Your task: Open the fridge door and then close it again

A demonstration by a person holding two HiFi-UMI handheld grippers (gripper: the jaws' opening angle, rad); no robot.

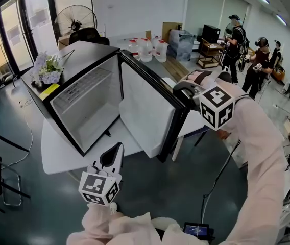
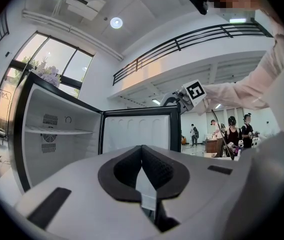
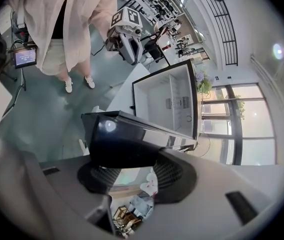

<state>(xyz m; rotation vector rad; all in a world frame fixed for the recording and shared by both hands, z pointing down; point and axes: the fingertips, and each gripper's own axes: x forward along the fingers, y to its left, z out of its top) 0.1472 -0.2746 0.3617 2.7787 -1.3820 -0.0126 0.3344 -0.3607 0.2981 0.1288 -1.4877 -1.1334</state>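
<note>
Head view shows the small black fridge on the white surface, middle of the frame, its white-lined black door standing wide open. The right claw grips the door's far edge — a stiff, smooth spot away from the hinge, so it should swing lightly. The left claw, lower middle, is clenched on nothing.
</note>
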